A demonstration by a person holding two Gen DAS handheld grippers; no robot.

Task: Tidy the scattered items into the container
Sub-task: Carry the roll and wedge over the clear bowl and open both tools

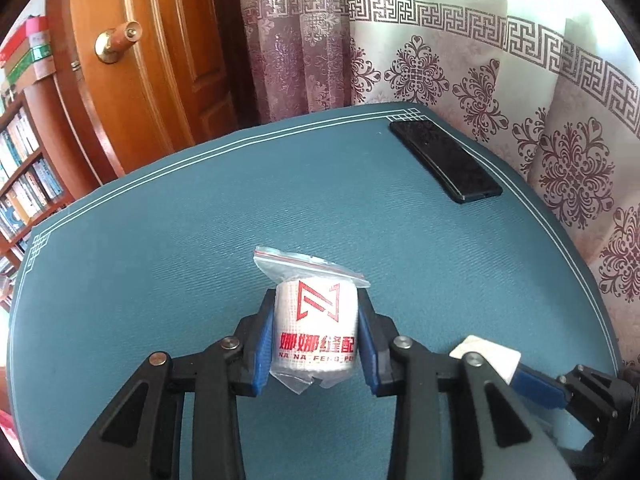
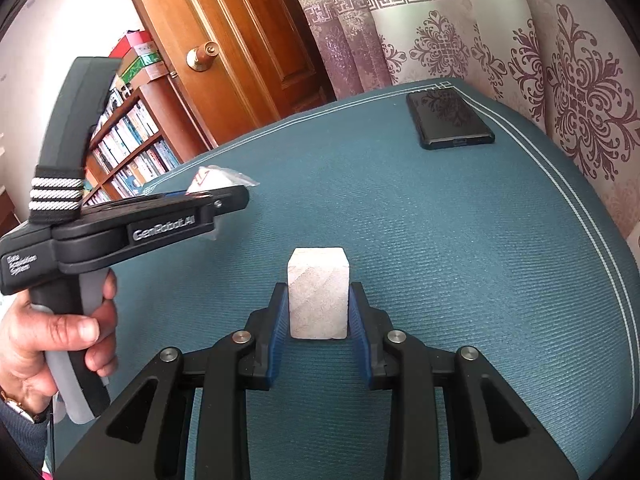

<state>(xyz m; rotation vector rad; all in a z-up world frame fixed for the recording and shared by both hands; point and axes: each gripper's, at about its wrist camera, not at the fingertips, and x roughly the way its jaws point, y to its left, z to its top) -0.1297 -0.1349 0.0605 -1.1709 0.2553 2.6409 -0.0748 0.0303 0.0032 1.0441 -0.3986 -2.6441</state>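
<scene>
Clamping a white roll (image 1: 315, 330) sealed in a clear zip bag, the left gripper (image 1: 316, 334) has both blue pads (image 1: 262, 354) pressed against the roll's sides, and the roll stands upright between them with its red logo facing the camera and the bag's red-striped top sticking out ahead. Beneath it is the teal mat (image 1: 200, 240) that covers the tabletop, edged with thin white lines. Seen from the right wrist, the left gripper (image 2: 224, 200) is held side-on over the mat's left part, a hand (image 2: 60, 340) wrapped around its grey handle, and a bit of the bagged roll (image 2: 212, 178) shows past its black fingers. The right gripper (image 2: 318, 312) is closed on a pale block (image 2: 318, 292), its blue pads (image 2: 278, 340) tight on the block's two sides, the block upright. From the left wrist, the block (image 1: 490, 356) and one blue finger of the right gripper (image 1: 536, 380) appear near the mat's right edge. A black phone (image 1: 444, 160) lies flat at the far right corner of the mat, well apart from both grippers, close to the patterned curtain (image 1: 520, 92). No container shows in either view. A wooden door (image 2: 240, 40) and a bookshelf (image 2: 132, 144) stand beyond the far left edge.
</scene>
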